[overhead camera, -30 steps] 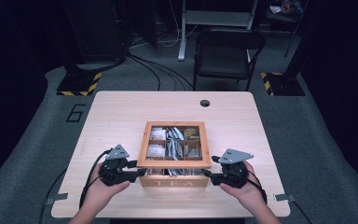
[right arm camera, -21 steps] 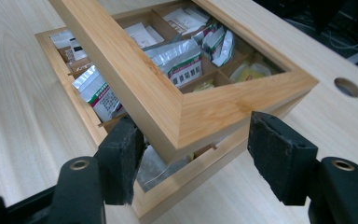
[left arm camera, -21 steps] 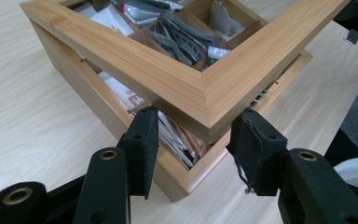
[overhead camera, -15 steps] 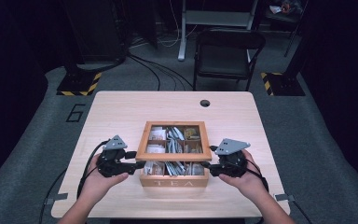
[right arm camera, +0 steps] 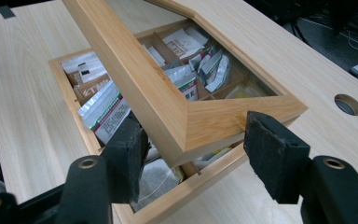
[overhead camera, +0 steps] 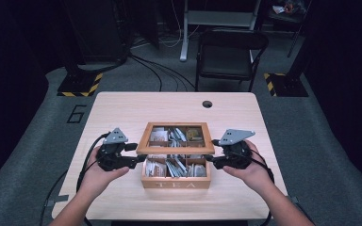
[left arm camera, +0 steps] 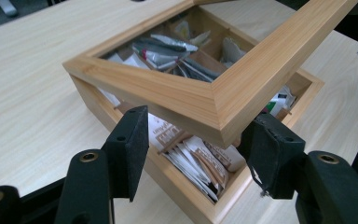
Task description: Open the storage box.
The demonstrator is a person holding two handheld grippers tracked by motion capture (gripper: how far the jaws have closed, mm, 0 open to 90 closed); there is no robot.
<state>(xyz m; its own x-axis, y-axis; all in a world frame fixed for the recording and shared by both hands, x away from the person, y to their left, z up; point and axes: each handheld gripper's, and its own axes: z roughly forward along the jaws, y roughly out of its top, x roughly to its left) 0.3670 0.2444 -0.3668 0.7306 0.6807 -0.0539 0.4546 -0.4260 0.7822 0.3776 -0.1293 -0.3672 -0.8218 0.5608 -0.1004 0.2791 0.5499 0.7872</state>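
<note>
Wooden tea box point(overhead camera: 176, 181) on bench point(overhead camera: 122, 108), glass-paned lid point(overhead camera: 176, 139) raised off front, tilted. Left gripper point(overhead camera: 139, 160) at lid's left front corner, jaws apart, just been opening; corner sits between them, pads clear. Right gripper point(overhead camera: 208, 159) at right front corner, jaws apart astride it, closing slightly. Tea bags point(left arm camera: 200, 161) visible below lid.

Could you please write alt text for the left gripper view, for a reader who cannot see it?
A wooden tea box on a light wooden table has its glass-paned lid raised at the near edge, with one lid corner between the left gripper's black jaws, whose pads stand apart from it. Tea bags fill the compartments beneath.
</note>
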